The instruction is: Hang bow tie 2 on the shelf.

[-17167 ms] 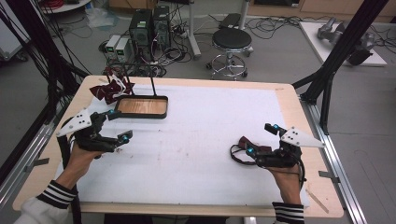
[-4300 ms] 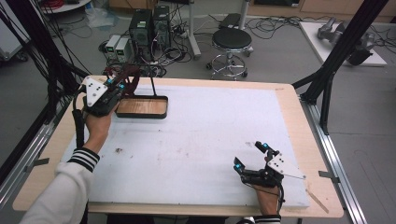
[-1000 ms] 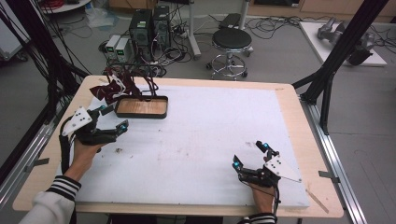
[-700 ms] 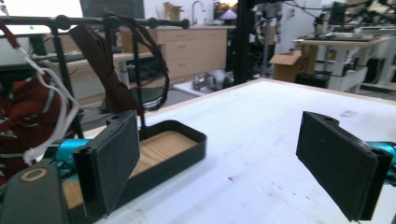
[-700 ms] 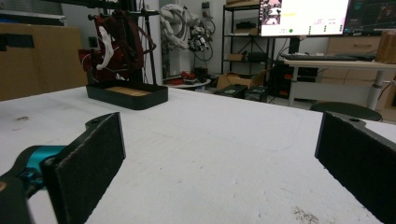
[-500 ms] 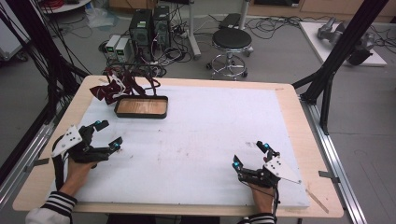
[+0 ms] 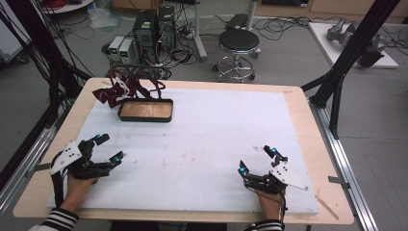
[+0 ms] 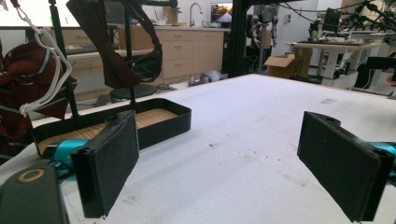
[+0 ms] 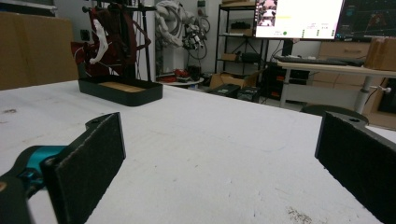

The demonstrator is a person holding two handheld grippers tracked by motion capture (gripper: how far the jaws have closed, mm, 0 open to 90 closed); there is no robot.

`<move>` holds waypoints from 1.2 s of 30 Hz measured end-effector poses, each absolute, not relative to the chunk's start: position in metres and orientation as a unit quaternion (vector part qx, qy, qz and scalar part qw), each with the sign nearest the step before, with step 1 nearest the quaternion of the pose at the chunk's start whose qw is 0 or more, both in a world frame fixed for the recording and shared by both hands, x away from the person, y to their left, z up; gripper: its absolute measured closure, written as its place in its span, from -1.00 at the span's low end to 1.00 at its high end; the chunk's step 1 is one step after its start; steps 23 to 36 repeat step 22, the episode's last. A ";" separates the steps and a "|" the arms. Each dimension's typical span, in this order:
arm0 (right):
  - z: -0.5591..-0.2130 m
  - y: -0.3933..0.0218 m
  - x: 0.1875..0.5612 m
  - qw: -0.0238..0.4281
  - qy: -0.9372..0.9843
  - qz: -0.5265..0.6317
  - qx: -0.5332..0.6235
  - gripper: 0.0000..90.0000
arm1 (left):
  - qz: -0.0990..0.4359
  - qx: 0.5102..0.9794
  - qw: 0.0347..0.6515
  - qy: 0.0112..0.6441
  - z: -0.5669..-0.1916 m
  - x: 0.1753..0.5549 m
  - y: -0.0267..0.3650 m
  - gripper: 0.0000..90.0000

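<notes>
A black tray with a wooden floor (image 7: 146, 111) sits at the back left of the white mat, and dark red cloth with a white cord (image 7: 115, 89) hangs on a black stand behind it. The tray (image 8: 154, 116) and the hanging cloth (image 8: 116, 60) lie ahead of my left gripper (image 8: 233, 158), whose jaws stand wide apart and empty. In the high view the left gripper (image 7: 109, 149) rests near the mat's front left. My right gripper (image 7: 257, 161) rests open and empty at the front right; the tray (image 9: 121, 91) is far off from it.
The white mat (image 7: 202, 139) covers most of the wooden table (image 7: 308, 115). Black frame posts (image 7: 346, 53) rise at the right and left sides. A stool (image 7: 239, 41) and computer boxes (image 7: 154, 24) stand on the floor beyond the far edge.
My left gripper has drawn back from the stand toward the front left of the mat, empty and open. The cloth now hangs on the stand. The right gripper has stayed put.
</notes>
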State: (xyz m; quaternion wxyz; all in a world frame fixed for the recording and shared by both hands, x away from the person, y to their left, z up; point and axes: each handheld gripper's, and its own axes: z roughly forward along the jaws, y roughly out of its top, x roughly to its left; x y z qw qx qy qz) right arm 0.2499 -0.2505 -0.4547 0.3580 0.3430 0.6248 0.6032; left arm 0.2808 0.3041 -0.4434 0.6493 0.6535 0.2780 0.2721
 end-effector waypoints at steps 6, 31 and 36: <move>-0.455 -0.250 0.250 0.357 0.625 0.603 0.345 -0.98 | 0.283 0.653 0.645 0.279 -0.446 0.279 0.302 -0.71; -0.455 -0.251 0.249 0.359 0.622 0.604 0.347 -0.98 | 0.290 0.641 0.648 0.290 -0.455 0.274 0.304 -0.70; -0.455 -0.251 0.249 0.359 0.622 0.604 0.347 -0.98 | 0.290 0.641 0.648 0.290 -0.455 0.274 0.304 -0.70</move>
